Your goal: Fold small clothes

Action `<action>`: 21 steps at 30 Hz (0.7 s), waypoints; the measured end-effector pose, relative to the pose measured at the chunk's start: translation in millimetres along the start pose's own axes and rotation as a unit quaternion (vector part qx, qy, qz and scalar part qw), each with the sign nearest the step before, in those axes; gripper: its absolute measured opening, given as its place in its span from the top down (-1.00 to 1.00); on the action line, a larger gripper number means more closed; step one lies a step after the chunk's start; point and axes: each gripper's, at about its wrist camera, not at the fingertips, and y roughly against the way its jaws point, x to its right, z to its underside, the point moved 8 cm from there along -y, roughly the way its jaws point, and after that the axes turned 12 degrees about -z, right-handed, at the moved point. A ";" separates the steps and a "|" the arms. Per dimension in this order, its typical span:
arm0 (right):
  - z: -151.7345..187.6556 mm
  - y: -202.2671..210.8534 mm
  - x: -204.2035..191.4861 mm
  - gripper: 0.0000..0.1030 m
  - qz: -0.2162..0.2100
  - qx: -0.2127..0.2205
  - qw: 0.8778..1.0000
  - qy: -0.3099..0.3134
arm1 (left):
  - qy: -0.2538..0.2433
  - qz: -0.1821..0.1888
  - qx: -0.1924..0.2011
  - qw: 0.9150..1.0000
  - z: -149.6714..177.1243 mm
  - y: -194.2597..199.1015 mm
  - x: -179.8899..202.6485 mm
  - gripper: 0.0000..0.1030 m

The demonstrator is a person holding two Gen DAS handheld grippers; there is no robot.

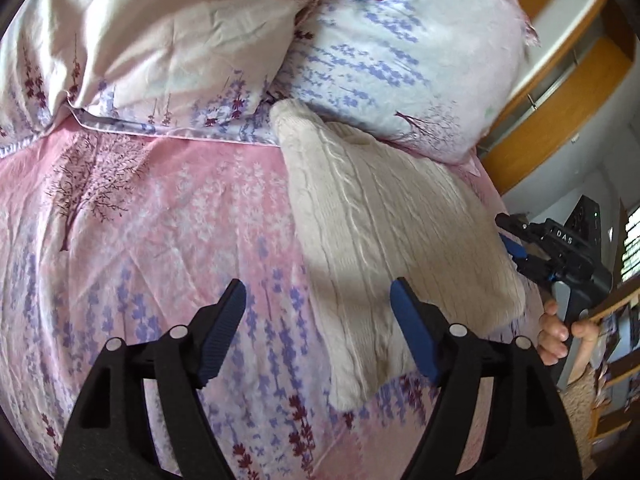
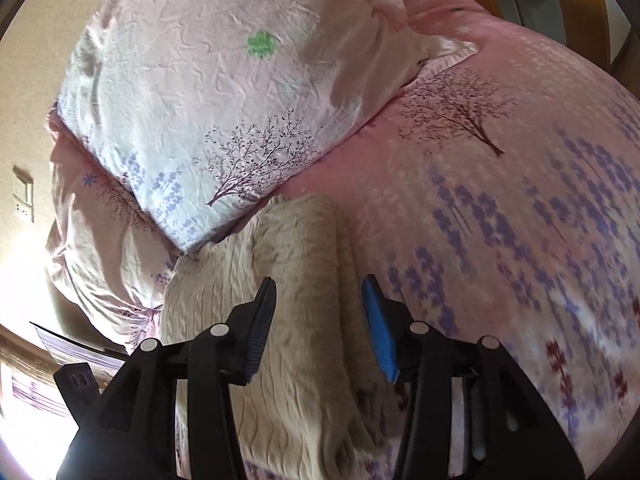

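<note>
Cream knit sweater lies on bed, long axis near-to-far, folded. Right gripper directly over it, fingers spread, empty; left gripper spread at its left edge.

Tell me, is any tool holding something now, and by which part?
Nothing is held. The left tool stands open above the cream sweater, and the right tool stands open above the same sweater, gripping no part of it.
</note>
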 end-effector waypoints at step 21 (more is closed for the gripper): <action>2.7 -3.2 13.4 -0.34 -0.024 -0.022 0.999 -0.010 | 0.085 0.092 -0.068 0.990 -24.3 -56.9 18.7 -0.49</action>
